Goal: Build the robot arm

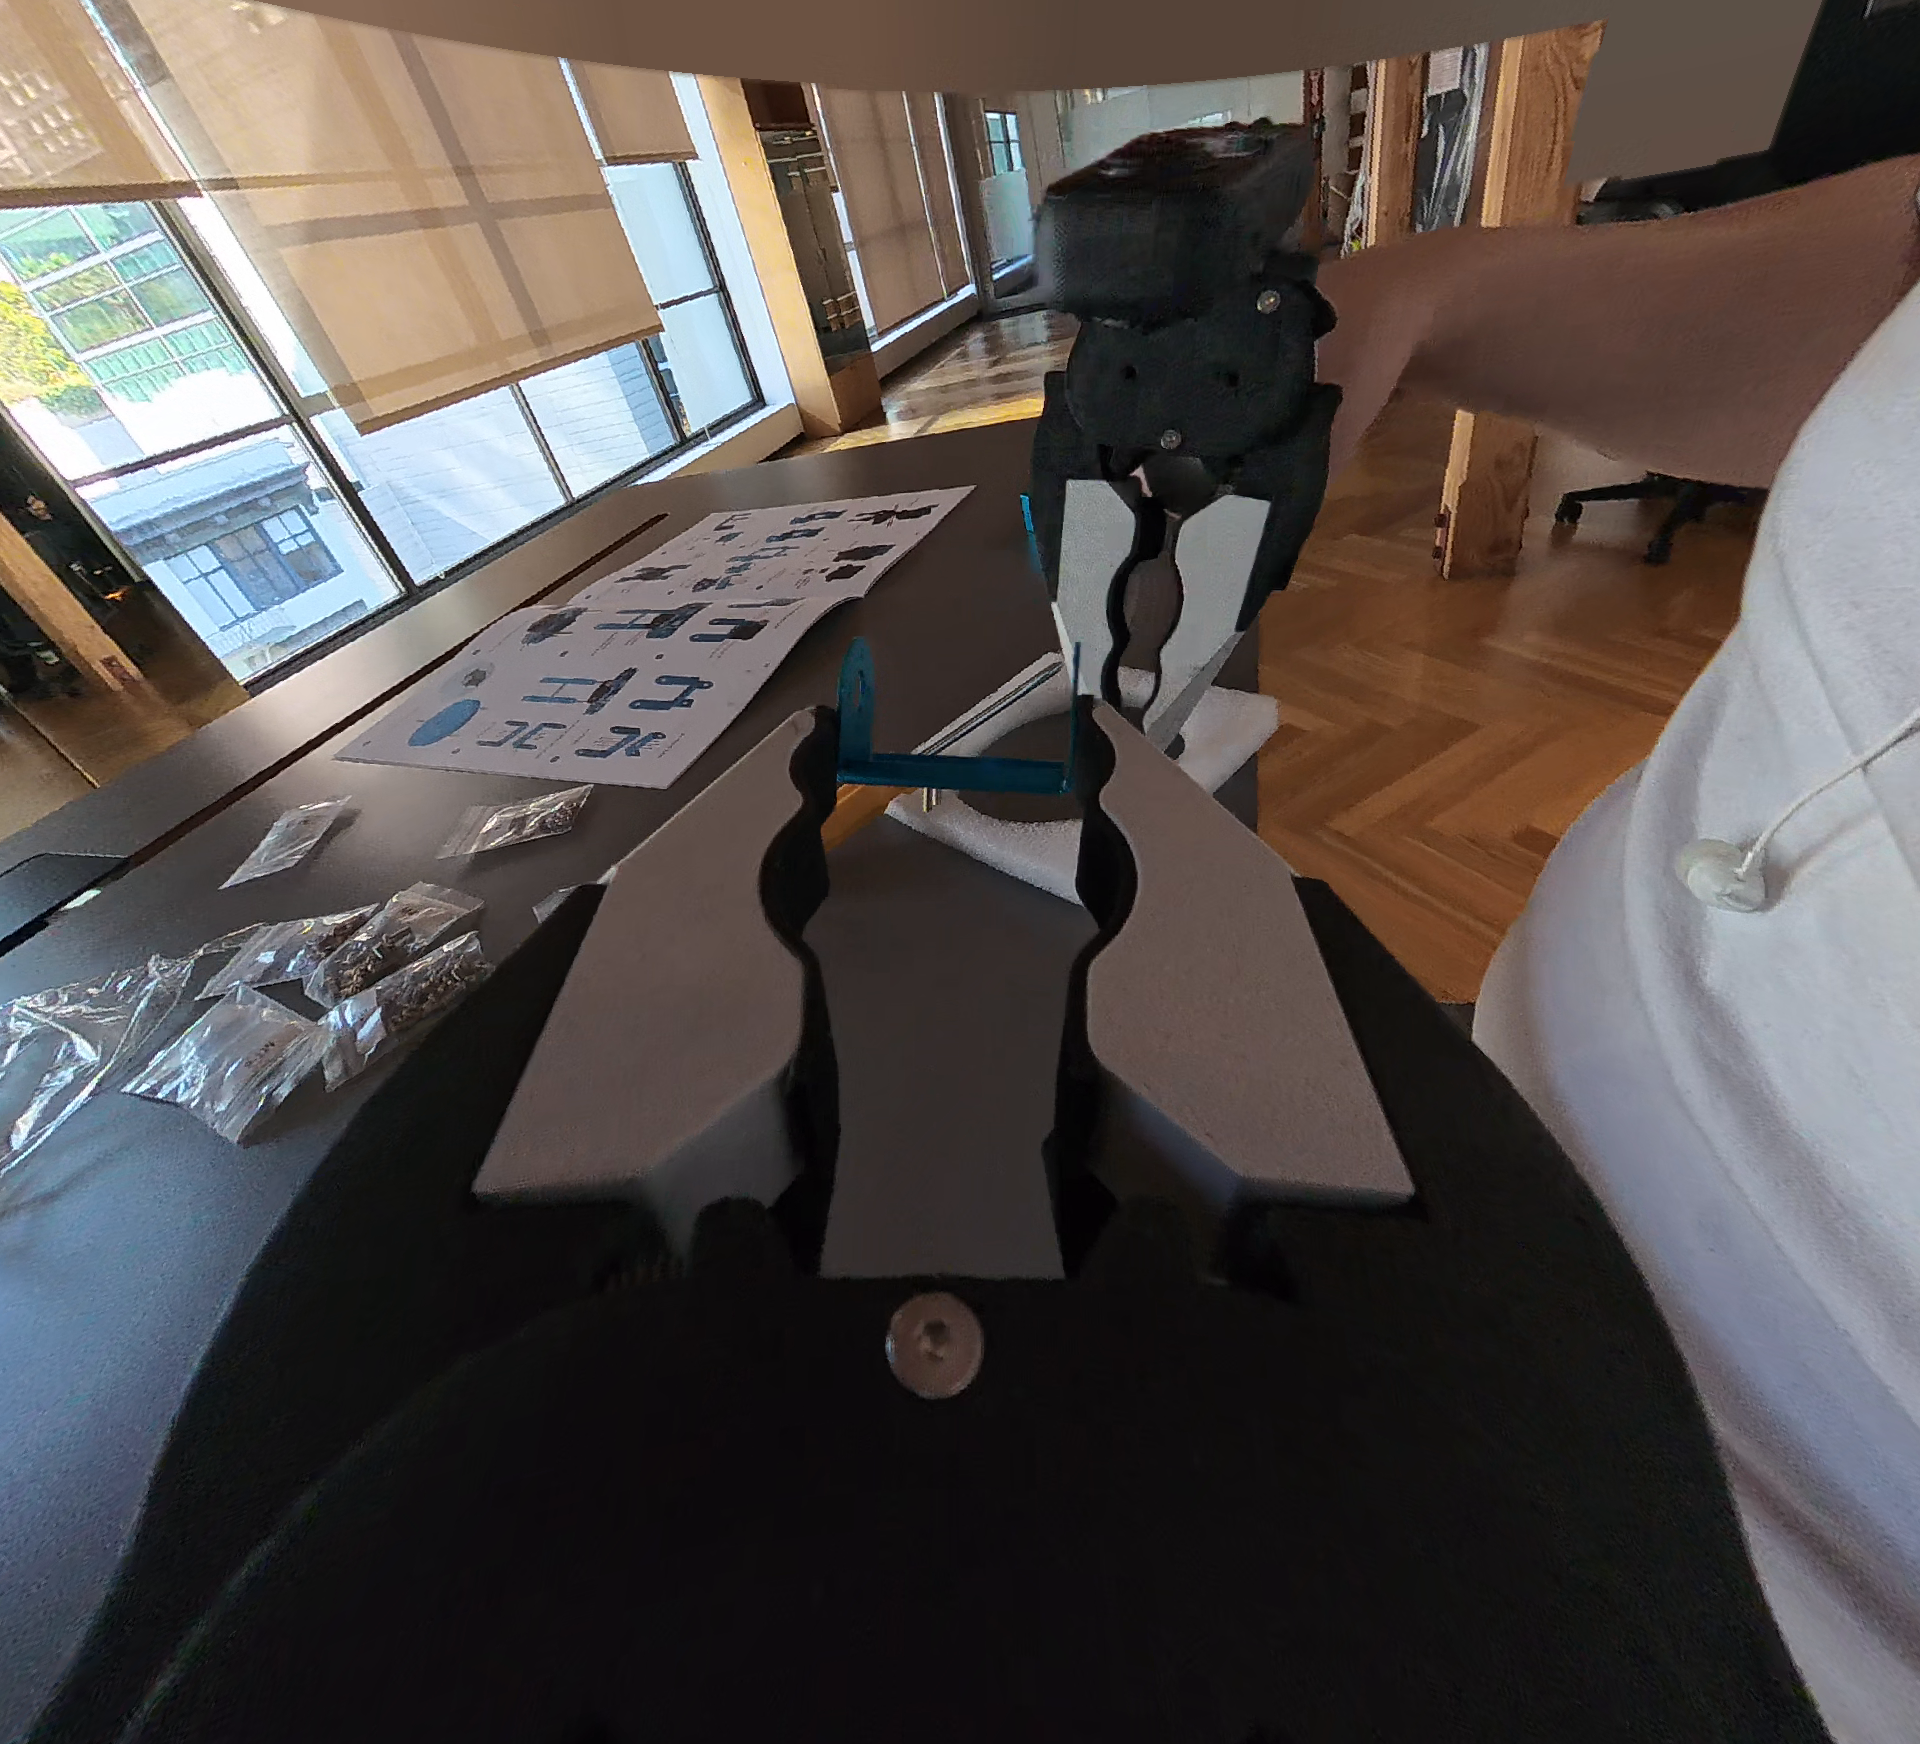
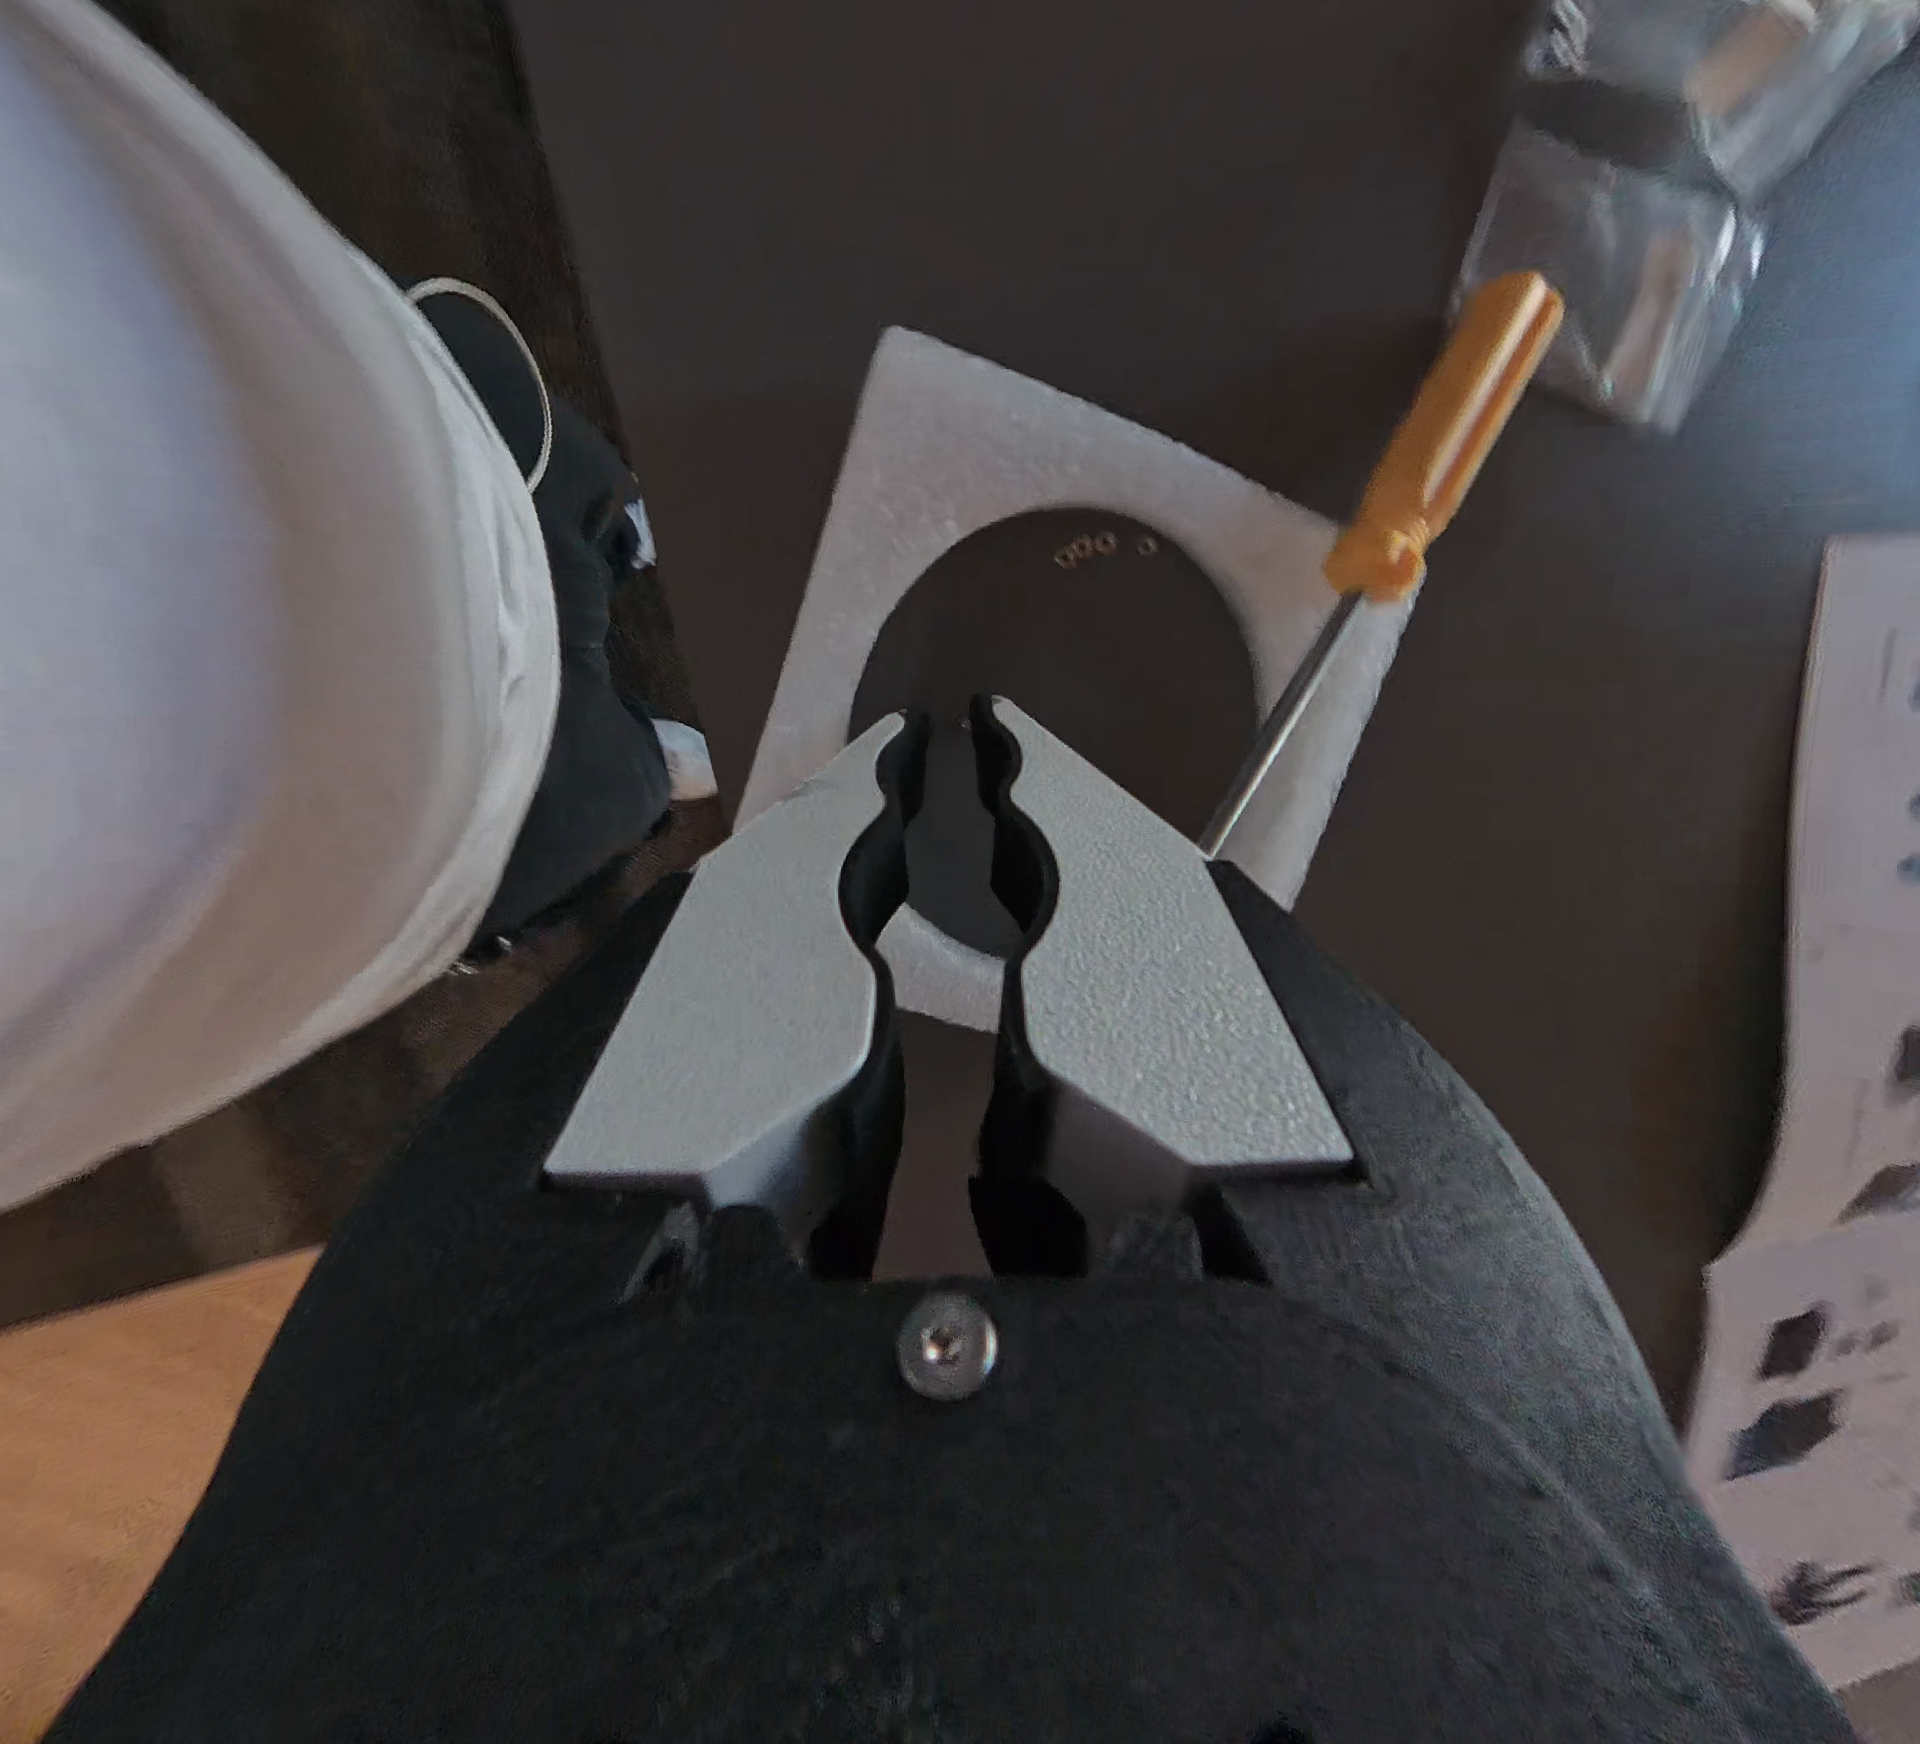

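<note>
My left gripper (image 1: 961, 733) is shut on a blue U-shaped metal bracket (image 1: 951, 767), pinched end to end between its tips and held above the dark table (image 1: 135, 1279). My right gripper (image 2: 951, 715) shows in the left wrist view (image 1: 1127, 692) pointing down, just beyond the bracket. Its jaws stand a narrow gap apart with nothing seen between them. It hovers over a white foam square (image 2: 935, 447) with a round hole, where a few small nuts (image 2: 1086, 544) lie. An orange-handled screwdriver (image 2: 1444, 437) rests across the foam's corner.
Several clear bags of small hardware (image 1: 343, 977) lie at the left, also seen in the right wrist view (image 2: 1683, 167). An open printed sheet (image 1: 644, 655) lies farther back. A person in a white shirt (image 1: 1714, 967) stands at the table edge; wood floor beyond. My hands' fingertips stand some 15 cm from each other. It is some 5 cm from my right tips to the white foam square (image 2: 935, 447).
</note>
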A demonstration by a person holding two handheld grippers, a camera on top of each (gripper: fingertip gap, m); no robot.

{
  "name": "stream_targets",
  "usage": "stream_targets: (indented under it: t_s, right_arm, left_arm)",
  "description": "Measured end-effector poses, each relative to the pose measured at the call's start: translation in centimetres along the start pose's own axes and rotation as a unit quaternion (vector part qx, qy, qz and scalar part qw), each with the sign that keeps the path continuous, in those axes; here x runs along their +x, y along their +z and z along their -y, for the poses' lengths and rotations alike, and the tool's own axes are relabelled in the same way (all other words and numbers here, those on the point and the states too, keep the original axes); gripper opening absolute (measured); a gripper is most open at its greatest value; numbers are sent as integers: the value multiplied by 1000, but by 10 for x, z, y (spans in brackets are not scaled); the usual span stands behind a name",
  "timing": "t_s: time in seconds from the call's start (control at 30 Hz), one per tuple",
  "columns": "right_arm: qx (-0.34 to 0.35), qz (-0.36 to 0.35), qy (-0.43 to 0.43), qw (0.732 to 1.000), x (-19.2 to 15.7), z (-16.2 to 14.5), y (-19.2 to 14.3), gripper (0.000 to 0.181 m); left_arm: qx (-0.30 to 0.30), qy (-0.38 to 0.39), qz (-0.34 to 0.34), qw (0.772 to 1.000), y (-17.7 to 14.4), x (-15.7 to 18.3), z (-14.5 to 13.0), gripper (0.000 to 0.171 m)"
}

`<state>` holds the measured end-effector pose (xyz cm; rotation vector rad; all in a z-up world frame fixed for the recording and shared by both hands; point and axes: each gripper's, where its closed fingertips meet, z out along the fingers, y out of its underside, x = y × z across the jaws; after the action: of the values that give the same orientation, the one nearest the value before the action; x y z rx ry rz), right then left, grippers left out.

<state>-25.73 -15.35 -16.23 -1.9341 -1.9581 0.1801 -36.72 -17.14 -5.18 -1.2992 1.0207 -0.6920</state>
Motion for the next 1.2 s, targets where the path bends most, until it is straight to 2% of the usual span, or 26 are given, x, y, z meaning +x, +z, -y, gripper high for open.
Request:
stream_targets:
  t_s: [0.07,0.27,0.5,0.97,1.2]
  right_arm:
    - [-2,-6,-45,999,4,0,1,6]
    - [-42,53,-93,993,1,-8,3,7]
    - [-49,57,-118,990,3,-4,7,7]
    - [-59,49,-132,988,4,-9,9,6]
    - [-29,49,-88,994,11,-5,3,7]
  left_arm:
    - [-2,2,6,1000,-2,1,1,45]
    - [-4,5,22,1000,-6,6,2,45]
    - [-4,3,40,999,-10,9,2,45]
    - [-2,4,45,999,-9,17,5,45]
    - [-2,3,47,999,-8,18,5,45]
